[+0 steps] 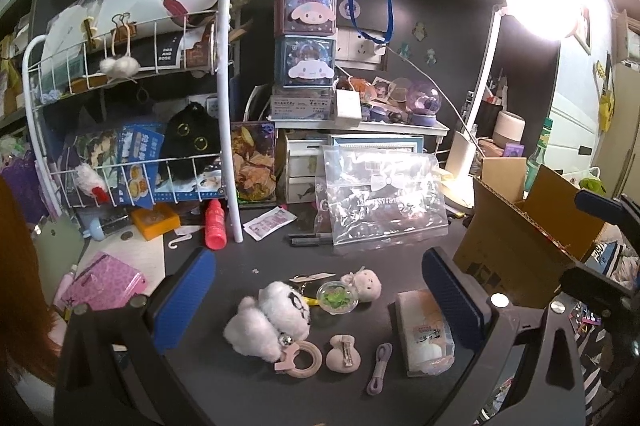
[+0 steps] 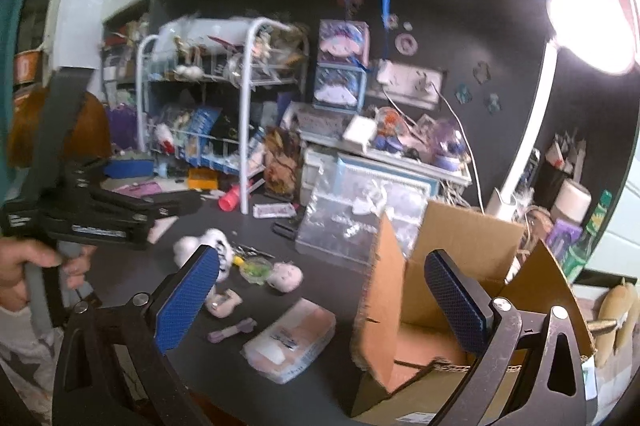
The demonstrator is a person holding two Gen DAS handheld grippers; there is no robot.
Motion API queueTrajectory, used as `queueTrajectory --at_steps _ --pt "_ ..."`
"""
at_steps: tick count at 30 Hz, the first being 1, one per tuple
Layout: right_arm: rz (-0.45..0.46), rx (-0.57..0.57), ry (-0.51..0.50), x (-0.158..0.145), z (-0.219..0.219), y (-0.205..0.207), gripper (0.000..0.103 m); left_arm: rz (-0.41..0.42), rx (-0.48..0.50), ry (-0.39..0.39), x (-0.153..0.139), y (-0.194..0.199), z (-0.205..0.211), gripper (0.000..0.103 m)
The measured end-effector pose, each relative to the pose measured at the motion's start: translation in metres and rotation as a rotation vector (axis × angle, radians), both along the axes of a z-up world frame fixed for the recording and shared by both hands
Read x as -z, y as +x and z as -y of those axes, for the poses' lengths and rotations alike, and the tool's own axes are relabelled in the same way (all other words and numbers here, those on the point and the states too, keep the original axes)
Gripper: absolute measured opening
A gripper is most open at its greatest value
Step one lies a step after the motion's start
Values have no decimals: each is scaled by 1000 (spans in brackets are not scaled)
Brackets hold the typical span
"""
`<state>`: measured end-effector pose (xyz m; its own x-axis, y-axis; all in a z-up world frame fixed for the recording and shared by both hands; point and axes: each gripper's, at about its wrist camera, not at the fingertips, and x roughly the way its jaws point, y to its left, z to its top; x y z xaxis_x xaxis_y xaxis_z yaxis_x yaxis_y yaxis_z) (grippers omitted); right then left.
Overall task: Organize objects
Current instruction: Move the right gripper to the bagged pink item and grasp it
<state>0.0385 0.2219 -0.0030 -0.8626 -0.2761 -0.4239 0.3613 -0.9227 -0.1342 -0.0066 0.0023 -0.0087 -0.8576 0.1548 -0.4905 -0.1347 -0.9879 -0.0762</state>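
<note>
Dark desk [image 1: 360,258], cluttered; wire rack [image 1: 128,98] at back, lamp [image 1: 540,2] glaring. Cardboard box [image 2: 452,290] open, contents unclear; white plush [image 1: 272,318] lies left of it. Left gripper [image 1: 320,302] and right gripper [image 2: 324,302]: fingers apart, holding nothing.

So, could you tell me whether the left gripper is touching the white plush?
Apart. The left wrist view shows the open left gripper with dark desk visible between its finger and the white plush.

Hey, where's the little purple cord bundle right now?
The purple cord bundle lies on the dark desk, low in the left wrist view, between the pink hair clip and the wrapped packet.
</note>
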Motion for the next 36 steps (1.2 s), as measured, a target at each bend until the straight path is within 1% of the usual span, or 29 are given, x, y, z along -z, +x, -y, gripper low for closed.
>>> queueTrajectory --at_steps 3,4,7,10,11,13,16,18,20,22,25,28,32,34,36 --pt "-33 -50 5 -1 15 14 83 -7 20 -10 1 -1 6 103" --pt "-35 -67 7 0 22 18 81 -6 22 -13 2 -2 8 103" --pt "2 -114 -15 12 37 23 81 11 21 -13 8 -6 18 103" --pt "86 -126 -59 34 46 18 81 33 19 -7 17 -10 28 103" --pt "127 -114 -79 45 47 13 81 38 18 -5 20 -11 31 103" --pt "180 -73 -101 63 48 4 81 41 13 -7 26 -13 36 103" --pt "267 43 -100 100 46 -14 81 37 9 -13 32 -14 41 103" --pt "299 134 -66 122 42 -27 81 51 26 -14 37 -16 43 103" --pt "320 191 -46 138 37 -37 82 60 43 -14 41 -18 43 103" --pt "335 219 -36 150 32 -44 82 65 52 -19 44 -19 42 103" --pt "352 233 -17 161 30 -54 82 74 63 -31 47 -21 38 103" --pt "352 229 4 165 32 -56 82 83 73 -38 49 -23 34 103" --pt "312 230 24 162 34 -52 82 92 79 -41 50 -25 30 103" --pt "284 256 49 160 37 -54 90 92 79 -41 50 -25 29 103" --pt "254 265 69 156 39 -53 91 92 80 -40 50 -26 29 103"
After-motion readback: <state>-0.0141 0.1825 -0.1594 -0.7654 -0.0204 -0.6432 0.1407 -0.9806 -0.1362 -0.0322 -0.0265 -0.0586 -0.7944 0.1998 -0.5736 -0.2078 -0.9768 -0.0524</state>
